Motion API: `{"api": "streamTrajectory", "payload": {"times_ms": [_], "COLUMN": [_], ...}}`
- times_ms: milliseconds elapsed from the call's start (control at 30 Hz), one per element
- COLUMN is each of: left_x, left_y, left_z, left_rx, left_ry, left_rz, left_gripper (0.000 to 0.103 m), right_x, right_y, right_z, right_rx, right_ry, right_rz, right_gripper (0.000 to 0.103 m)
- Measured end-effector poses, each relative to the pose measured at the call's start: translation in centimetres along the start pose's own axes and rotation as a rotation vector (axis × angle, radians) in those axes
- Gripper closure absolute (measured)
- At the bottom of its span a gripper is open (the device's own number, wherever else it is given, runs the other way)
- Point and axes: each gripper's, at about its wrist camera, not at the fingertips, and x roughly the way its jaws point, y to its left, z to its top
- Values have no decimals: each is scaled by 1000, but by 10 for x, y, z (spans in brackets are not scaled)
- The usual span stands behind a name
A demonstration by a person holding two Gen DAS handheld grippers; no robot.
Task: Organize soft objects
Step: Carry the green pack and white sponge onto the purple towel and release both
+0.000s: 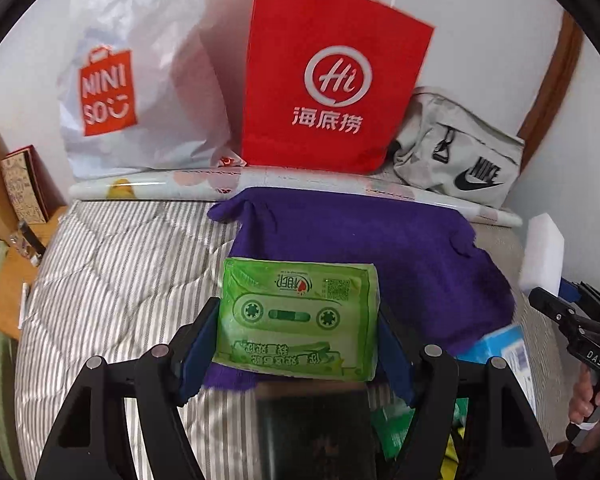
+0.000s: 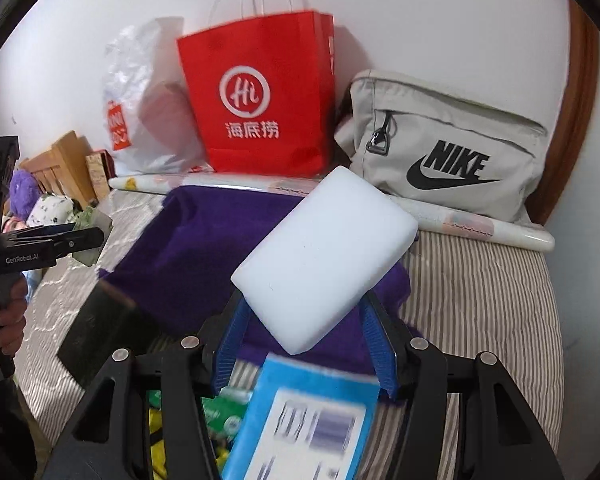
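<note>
- A green tissue pack [image 1: 296, 320] was held between the pads of the left gripper [image 1: 296, 336], raised over a purple cloth [image 1: 380, 248] spread on the striped bedding [image 1: 120, 260].
- A white sponge block [image 2: 324, 260] was clamped, tilted, in the right gripper [image 2: 308, 336], also above the cloth.
- Neither item was set down; a blue packet [image 2: 300, 420] and other green packs lay below, judged unsorted.
- Bags were lined along the wall: red paper bag [image 1: 332, 80], grey pouch [image 2: 448, 148].
</note>
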Motion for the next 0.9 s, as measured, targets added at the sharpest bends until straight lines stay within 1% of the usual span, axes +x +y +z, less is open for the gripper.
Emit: {"api": "streamTrajectory", "payload": {"times_ms": [67,200,267,467,533,600,700,800,900], "left_x": [15,46,60,95,104,116,127,137,142], "left_y": [0,2,1,-13,-16,-19,-22,-24,-23], "left_z": [8,23,30,50,55,59,64,67,67], "left_rx": [-4,-25,-23,18,18,21,27,29,26], "left_ry": [16,74,97,133,147,166,179,196,205], "left_rz": [-3,-36,-48,-33,-34,-18,-15,5,7], "left_gripper": [32,32,32,32,32,32,31,31,31], "right_x": [12,39,51,89,97,105,116,124,130], "right_y": [-2,-8,-12,-17,-19,-22,-27,-29,-29], "right_z": [7,16,18,24,25,25,27,29,31], "right_rx": [-4,5,12,8,8,16,32,33,27], "right_ry": [7,52,78,166,191,211,246,271,282], "right_rz": [-6,-6,8,20,27,36,57,56,68], "right_gripper": [47,47,47,47,47,47,47,47,46]}}
